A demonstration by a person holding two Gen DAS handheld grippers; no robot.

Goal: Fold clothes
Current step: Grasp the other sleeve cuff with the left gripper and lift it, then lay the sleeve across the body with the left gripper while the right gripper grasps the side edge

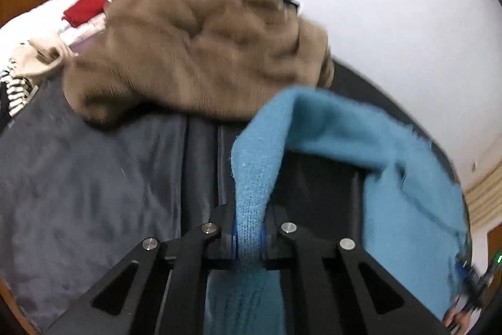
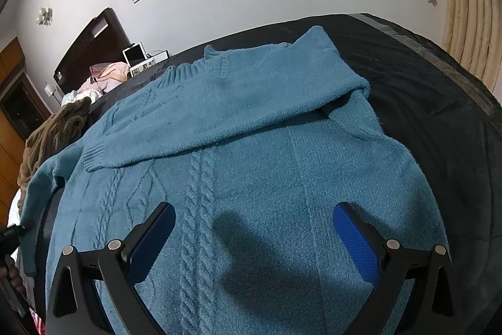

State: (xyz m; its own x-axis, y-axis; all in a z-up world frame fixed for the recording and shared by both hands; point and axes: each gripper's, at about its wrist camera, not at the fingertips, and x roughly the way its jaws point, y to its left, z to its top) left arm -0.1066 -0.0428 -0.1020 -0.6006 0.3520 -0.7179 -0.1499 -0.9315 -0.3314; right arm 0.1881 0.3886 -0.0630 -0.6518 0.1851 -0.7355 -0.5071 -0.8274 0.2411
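A teal cable-knit sweater (image 2: 251, 165) lies spread on a dark bedspread (image 2: 423, 102), its right sleeve (image 2: 219, 121) folded across the chest. My right gripper (image 2: 254, 228) hovers open just above the sweater's lower body, blue pads wide apart. In the left wrist view my left gripper (image 1: 248, 236) is shut on the sweater's other sleeve (image 1: 251, 178), which rises from the jaws and drapes to the right (image 1: 408, 193). At the left edge of the right wrist view that sleeve (image 2: 40, 184) is lifted off the bed.
A brown fuzzy garment (image 1: 204, 52) is heaped on the bed beyond the left gripper. Striped, beige and red clothes (image 1: 84, 10) lie further left. A dark headboard (image 2: 91, 46) and white wall stand behind. A grey blanket (image 1: 78, 178) covers the near left.
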